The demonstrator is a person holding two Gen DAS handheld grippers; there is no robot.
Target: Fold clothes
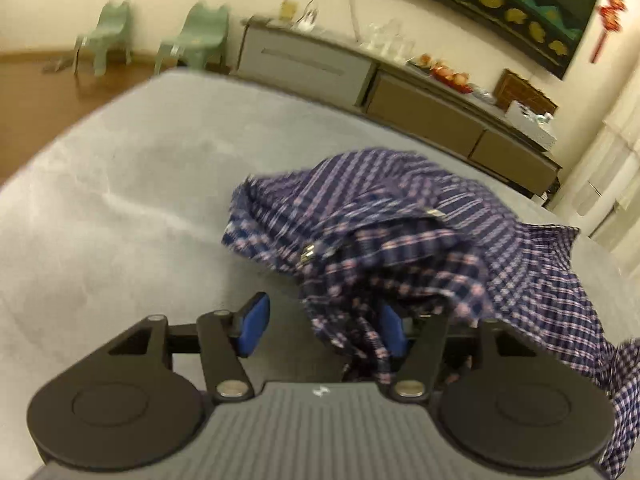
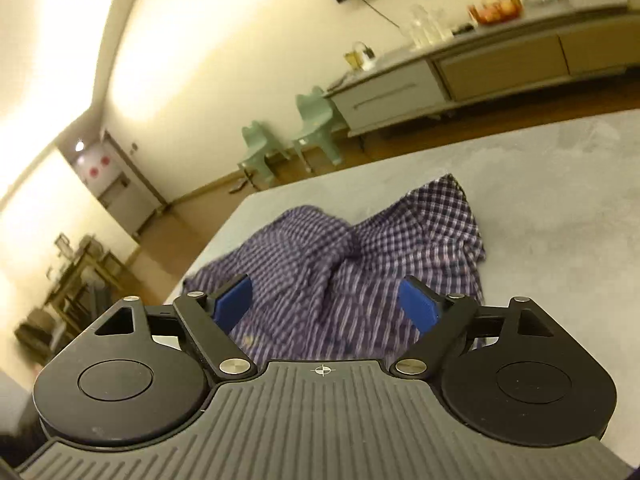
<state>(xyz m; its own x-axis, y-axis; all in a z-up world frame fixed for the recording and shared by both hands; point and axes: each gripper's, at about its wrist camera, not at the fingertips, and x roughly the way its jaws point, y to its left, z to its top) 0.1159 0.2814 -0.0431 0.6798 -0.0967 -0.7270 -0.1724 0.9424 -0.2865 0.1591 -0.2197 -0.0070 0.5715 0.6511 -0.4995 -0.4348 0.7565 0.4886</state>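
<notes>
— Our left gripper (image 1: 324,320) is apart, but the checked shirt (image 1: 400,240), crumpled on the grey bed (image 1: 120,200), hangs over one finger.

— Our right gripper (image 2: 326,304) is apart too. We could drag the shirt and bunch it more.

Warm, dim indoor light; glare washes my upper-left wall (image 2: 160,40), motion blur softens everything, edges bend.

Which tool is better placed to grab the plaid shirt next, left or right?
Probably left. The left tool already has plaid shirt fabric bunched against one open finger; the right tool is open with the shirt beyond its fingers.
</notes>
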